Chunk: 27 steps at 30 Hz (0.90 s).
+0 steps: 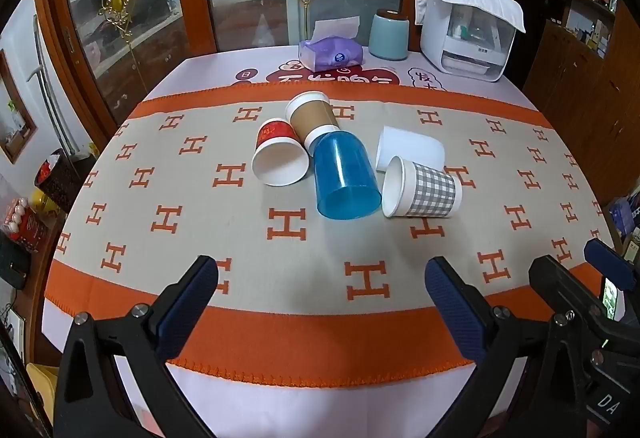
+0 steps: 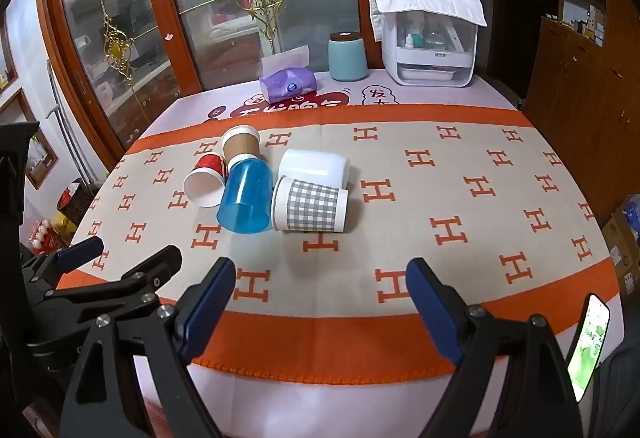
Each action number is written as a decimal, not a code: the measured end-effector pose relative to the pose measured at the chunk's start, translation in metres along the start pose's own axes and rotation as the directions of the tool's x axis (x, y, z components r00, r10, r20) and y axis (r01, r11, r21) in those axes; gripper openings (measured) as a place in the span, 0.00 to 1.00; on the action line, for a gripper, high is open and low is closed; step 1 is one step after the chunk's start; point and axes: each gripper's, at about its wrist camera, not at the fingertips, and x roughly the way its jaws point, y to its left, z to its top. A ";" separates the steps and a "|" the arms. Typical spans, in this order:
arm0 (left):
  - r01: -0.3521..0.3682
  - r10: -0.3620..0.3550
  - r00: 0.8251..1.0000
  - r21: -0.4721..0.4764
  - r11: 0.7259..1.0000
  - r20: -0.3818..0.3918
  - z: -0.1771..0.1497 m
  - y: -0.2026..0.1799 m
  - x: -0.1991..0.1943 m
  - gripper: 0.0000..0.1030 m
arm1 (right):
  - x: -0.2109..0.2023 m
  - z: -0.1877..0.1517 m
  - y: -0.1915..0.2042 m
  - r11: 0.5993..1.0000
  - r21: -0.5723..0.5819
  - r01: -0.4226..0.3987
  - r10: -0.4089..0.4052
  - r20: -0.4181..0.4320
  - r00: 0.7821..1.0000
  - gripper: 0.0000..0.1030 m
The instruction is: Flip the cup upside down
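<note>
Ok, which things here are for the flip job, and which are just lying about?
Job: blue cup, checked cup, red cup, brown cup, white cup.
Lying about: tissue pack, teal jar, white appliance, phone.

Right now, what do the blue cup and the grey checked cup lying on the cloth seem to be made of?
Blue cup: looks like translucent plastic, smooth and glossy; light passes through the wall and a highlight streak runs along it. Grey checked cup: most likely paper, matte, with a white interior, rolled rim and printed check sleeve. Neither is certain from look alone.
</note>
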 end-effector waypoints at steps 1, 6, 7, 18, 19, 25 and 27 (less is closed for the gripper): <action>0.000 0.000 1.000 0.002 1.000 -0.006 0.000 0.000 0.000 0.99 | 0.000 0.000 0.000 1.000 0.000 0.000 0.000 -0.004 1.000 0.85; 0.000 0.000 1.000 0.003 1.000 -0.005 0.000 0.000 0.000 0.99 | -0.001 0.000 0.000 1.000 0.002 -0.001 0.001 -0.004 1.000 0.85; 0.000 0.000 1.000 0.004 1.000 -0.004 0.000 0.000 0.000 0.99 | -0.001 0.000 0.000 1.000 0.002 -0.001 0.001 -0.004 1.000 0.85; -0.006 0.006 1.000 0.014 1.000 0.004 0.004 0.002 -0.001 0.99 | -0.001 0.000 0.000 1.000 0.004 -0.005 0.005 -0.001 1.000 0.85; -0.006 0.006 1.000 0.014 1.000 0.004 0.003 0.001 -0.001 0.99 | -0.001 0.000 0.000 1.000 0.004 -0.004 0.004 -0.001 1.000 0.85; -0.009 0.009 1.000 0.014 1.000 0.002 0.004 -0.001 -0.001 0.99 | 0.000 0.000 0.000 1.000 0.004 -0.006 0.006 -0.001 1.000 0.85; -0.007 0.007 1.000 0.014 1.000 0.002 0.004 -0.001 0.000 0.99 | 0.000 0.000 0.000 1.000 0.004 -0.006 0.006 -0.002 1.000 0.85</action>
